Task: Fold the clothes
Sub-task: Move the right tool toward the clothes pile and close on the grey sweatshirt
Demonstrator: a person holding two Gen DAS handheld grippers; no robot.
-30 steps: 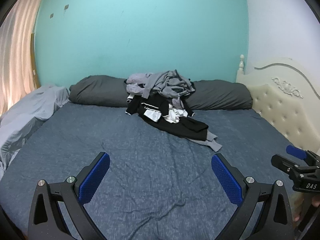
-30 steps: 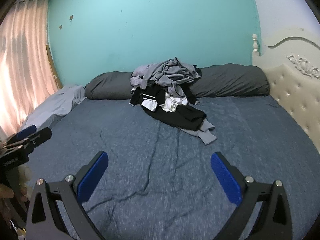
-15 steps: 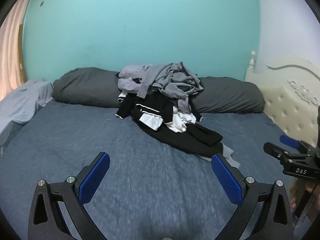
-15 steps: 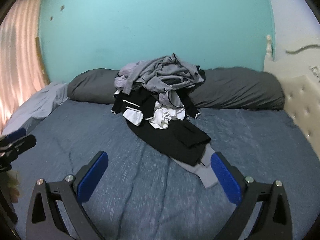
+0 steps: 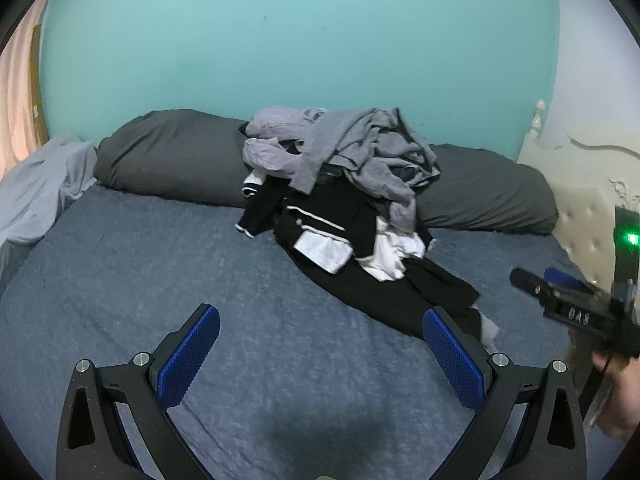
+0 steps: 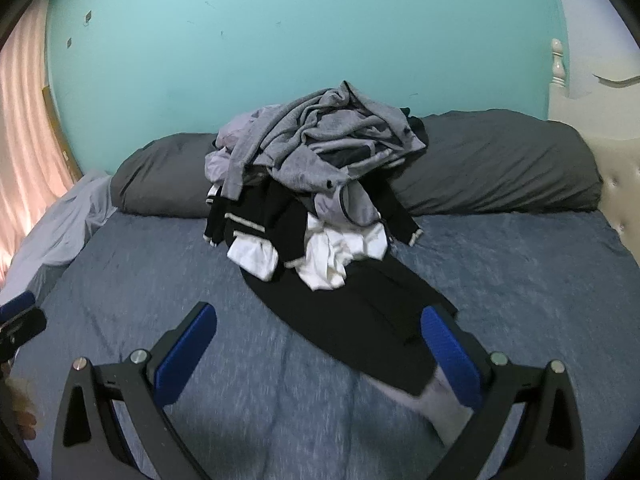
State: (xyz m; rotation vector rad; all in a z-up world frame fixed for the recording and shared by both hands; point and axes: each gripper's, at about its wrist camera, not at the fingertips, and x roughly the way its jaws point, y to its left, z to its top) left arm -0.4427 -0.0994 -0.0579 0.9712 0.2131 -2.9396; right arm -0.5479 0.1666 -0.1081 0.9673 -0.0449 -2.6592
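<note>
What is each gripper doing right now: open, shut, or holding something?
Left gripper: open, holding nothing, above the bed sheet.
Right gripper: open, holding nothing, fingers near the black garment.

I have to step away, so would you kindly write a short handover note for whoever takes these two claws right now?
Left claw: open, empty, above the blue bedsheet.
Right claw: open, empty, its right finger at the near hem of the black garment.
Clothes: one unsorted pile mid-bed against the dark grey pillows; grey tops on top, black and white pieces beneath, with the black garment trailing toward the claws.
Done: nothing folded or grasped.
Left: probably pull the black garment out first, spread it flat, fold, then repeat for the others.
</note>
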